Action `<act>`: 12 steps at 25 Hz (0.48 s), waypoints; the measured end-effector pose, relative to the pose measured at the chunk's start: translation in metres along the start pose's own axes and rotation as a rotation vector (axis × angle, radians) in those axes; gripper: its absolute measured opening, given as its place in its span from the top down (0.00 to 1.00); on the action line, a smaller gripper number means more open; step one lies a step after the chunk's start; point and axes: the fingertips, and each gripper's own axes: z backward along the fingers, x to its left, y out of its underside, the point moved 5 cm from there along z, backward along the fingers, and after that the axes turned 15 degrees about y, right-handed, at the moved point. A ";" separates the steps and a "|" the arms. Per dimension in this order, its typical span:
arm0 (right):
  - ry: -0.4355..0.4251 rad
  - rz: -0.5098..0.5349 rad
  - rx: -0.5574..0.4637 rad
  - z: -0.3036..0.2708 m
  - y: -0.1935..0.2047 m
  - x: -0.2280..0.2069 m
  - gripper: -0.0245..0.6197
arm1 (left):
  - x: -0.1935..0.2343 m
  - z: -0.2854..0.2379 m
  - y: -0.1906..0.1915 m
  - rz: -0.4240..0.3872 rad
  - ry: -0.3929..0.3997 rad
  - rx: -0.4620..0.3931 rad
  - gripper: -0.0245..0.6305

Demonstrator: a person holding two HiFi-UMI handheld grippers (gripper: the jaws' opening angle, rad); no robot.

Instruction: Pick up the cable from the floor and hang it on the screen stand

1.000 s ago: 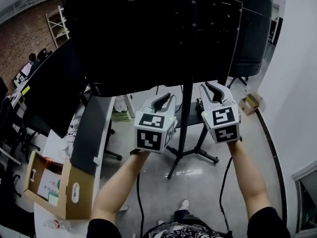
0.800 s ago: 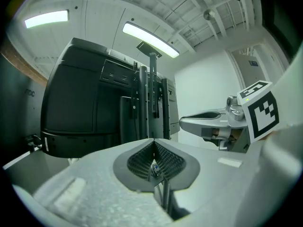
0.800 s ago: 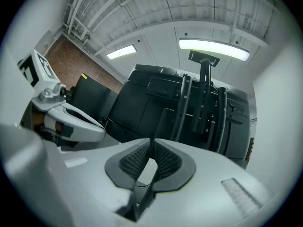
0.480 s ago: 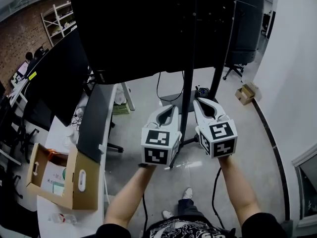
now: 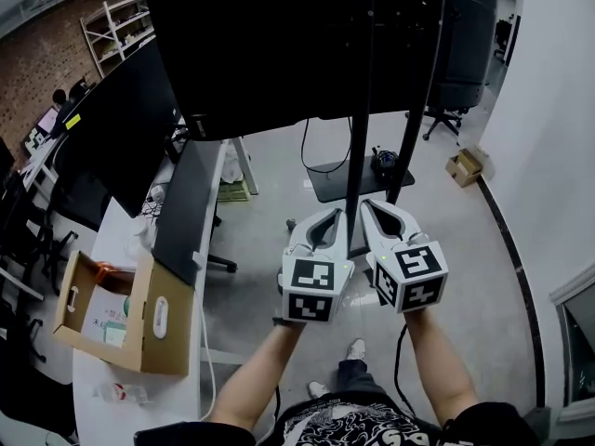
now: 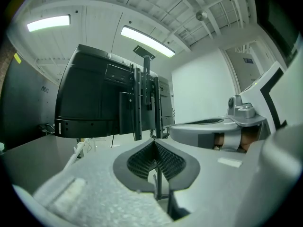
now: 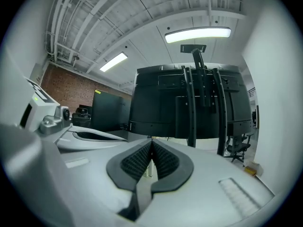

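We are finding left gripper [image 5: 323, 217] and right gripper [image 5: 370, 207] fingers closed, empty; cable [image 5: 306, 156] is apparently hanging on screen stand [image 5: 359, 110]; next, verifying it holds.

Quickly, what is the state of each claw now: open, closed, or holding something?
Left claw: closed, nothing between its jaws.
Right claw: has just closed, nothing between its jaws.

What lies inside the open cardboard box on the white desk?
Inside the cardboard box lies a flat white pack with green print, with something orange at the far edge. The box's near wall hides the rest of its floor.
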 end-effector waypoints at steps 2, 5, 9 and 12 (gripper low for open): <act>-0.004 -0.002 0.001 0.003 0.001 0.003 0.95 | 0.000 0.003 0.003 0.008 -0.008 0.001 0.96; -0.007 0.001 0.003 0.006 0.001 0.006 0.95 | -0.001 0.007 0.003 0.011 -0.017 -0.006 0.96; -0.008 0.002 0.004 0.009 0.002 0.007 0.95 | -0.005 0.007 0.002 0.006 -0.014 -0.008 0.96; -0.010 0.003 0.008 0.010 0.006 0.004 0.95 | -0.009 0.006 0.003 0.003 -0.008 -0.003 0.96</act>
